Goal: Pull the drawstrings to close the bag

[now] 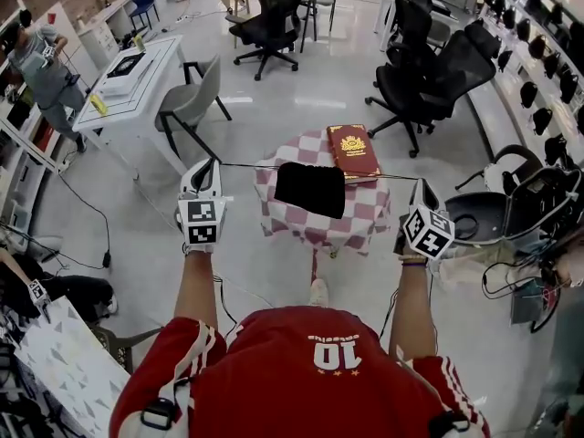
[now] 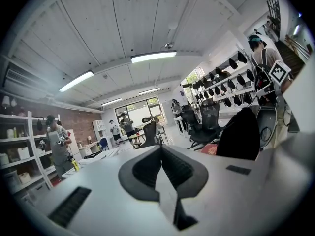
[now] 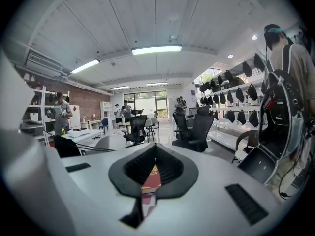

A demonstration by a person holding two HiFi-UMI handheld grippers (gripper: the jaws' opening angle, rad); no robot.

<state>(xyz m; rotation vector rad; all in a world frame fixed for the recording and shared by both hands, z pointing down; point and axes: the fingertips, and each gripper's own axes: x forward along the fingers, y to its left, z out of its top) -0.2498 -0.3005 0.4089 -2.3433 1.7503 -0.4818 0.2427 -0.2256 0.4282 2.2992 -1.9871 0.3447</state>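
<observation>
Jersey marked 10; left claw, right claw hold bag drawstrings taut

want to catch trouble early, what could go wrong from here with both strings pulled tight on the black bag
1. The left drawstring and right drawstring are thin and taut; either could slip from the shut left gripper or right gripper.
2. An uneven pull could swing the black bag into the red book beside it on the small table, possibly shoving it off.
</observation>
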